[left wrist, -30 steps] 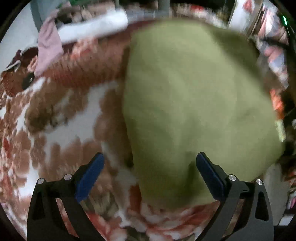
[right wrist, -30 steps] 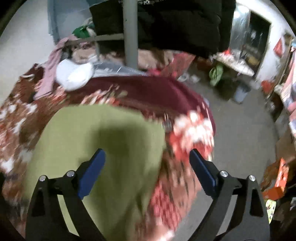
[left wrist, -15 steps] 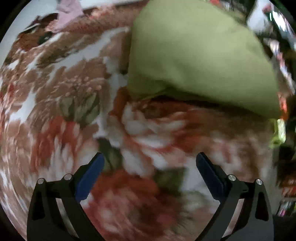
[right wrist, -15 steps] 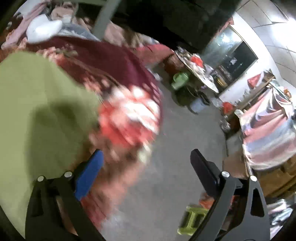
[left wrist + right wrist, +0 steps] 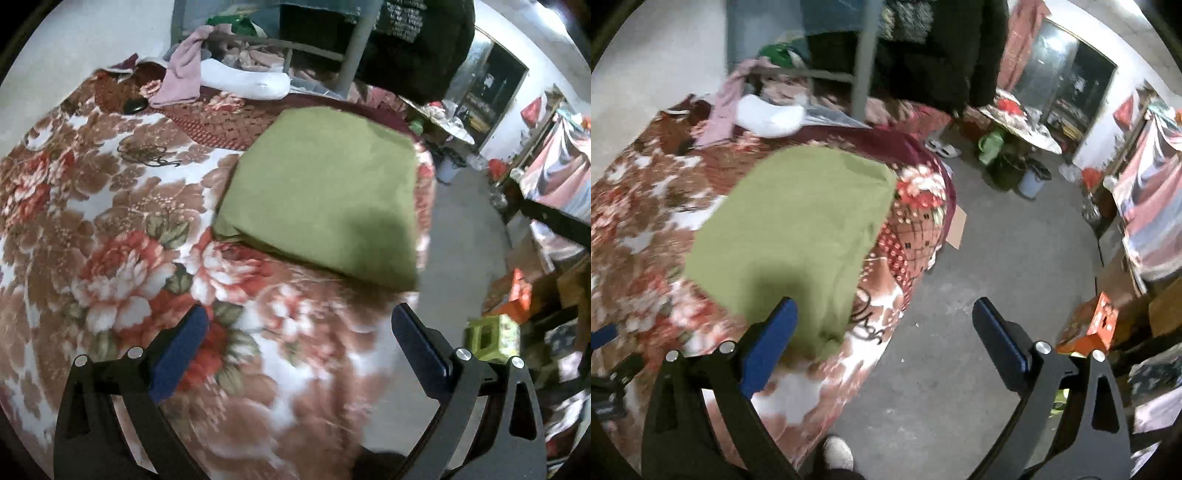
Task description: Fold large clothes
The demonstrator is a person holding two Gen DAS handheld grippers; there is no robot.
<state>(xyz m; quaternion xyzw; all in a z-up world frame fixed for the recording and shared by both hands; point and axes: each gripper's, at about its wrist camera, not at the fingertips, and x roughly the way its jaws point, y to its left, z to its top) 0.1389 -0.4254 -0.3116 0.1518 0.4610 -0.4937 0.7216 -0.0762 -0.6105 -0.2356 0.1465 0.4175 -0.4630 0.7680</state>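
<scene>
The folded green garment (image 5: 321,195) lies flat on the floral blanket (image 5: 110,229), ahead of the left gripper (image 5: 299,345) and ahead-left of the right gripper (image 5: 884,332). It looks roughly square, so no clear long axis; one corner points toward the right gripper. Both grippers hang with fingers spread wide, holding nothing.

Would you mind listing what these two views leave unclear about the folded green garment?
- What kind of garment it is: left wrist view shows only a plain folded top; sleeves and collar are tucked out of sight.
- Its near edge: right wrist view, motion blur and the right tool's blue finger cover it.
- Its underside and layer count: hidden against the blanket in both views.
</scene>
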